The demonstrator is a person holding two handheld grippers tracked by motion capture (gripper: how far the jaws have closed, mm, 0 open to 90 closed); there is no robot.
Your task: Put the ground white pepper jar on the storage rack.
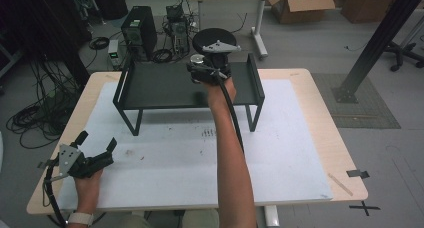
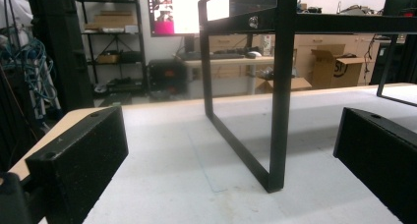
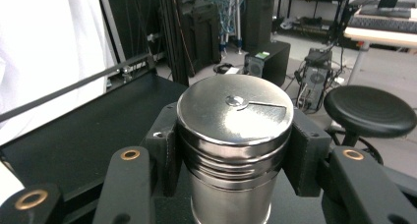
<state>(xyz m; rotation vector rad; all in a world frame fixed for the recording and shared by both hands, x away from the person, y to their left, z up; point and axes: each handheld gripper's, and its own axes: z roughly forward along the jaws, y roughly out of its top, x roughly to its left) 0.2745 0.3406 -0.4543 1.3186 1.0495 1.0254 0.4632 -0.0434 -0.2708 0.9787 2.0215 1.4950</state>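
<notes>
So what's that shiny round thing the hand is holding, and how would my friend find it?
Start at the pale table and find the black shelf stand on it. Above its back right part, the right gripper is shut on a silver metal can, held upright between its fingers. It is the one shiny thing among black ones, with a flat round lid.

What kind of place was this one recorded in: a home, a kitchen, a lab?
Most likely a lab or workshop. Computer towers and tangled cables sit on the floor behind the table, with cardboard boxes by a desk and storage shelving against the wall.
</notes>
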